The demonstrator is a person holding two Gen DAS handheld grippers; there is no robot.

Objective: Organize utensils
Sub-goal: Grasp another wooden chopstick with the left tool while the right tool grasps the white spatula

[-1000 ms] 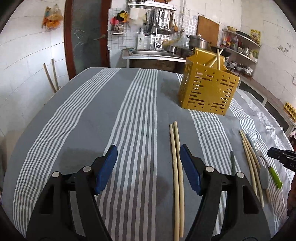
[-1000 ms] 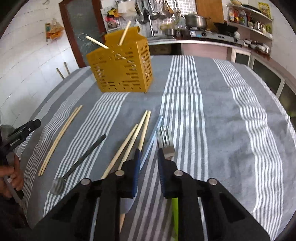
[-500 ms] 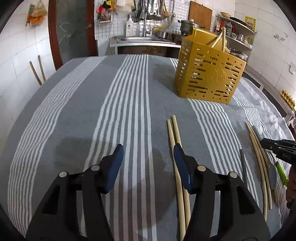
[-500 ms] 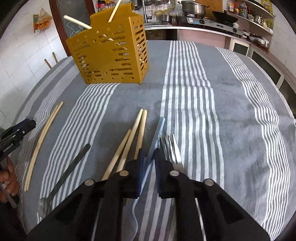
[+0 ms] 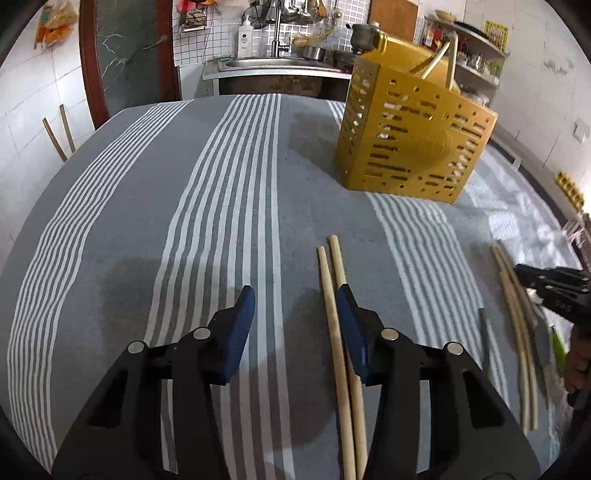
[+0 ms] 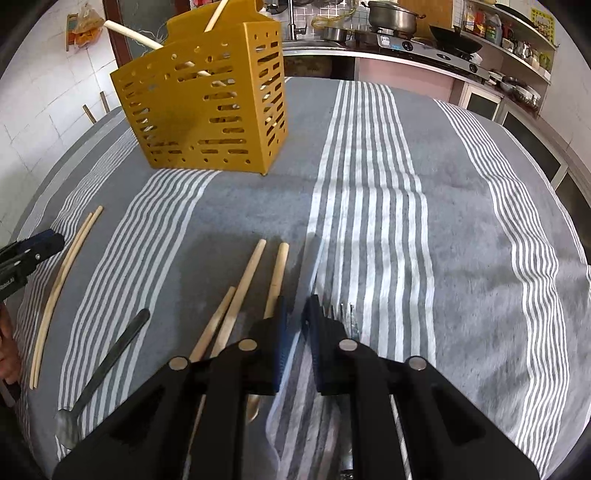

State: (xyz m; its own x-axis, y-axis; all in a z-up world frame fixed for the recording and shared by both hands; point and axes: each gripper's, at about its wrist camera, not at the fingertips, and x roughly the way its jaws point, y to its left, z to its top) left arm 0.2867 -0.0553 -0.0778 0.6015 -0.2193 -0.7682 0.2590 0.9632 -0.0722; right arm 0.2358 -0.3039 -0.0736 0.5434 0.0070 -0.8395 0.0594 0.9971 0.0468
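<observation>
Left gripper [image 5: 295,304] wide open, empty, low over cloth [image 5: 147,221]; right finger overlaps chopstick pair [image 5: 334,295]. Right gripper [image 6: 297,314] nearly closed on knife [image 6: 295,354], fork [image 6: 347,317] just right. Yellow caddy [image 6: 207,110] beyond, chopsticks inside.

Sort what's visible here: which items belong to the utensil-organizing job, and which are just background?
Job items: yellow caddy; chopstick pair; second chopstick pair; fork; spoon; left gripper; right gripper.

Background: striped tablecloth; pot; sink; soap bottle.
</observation>
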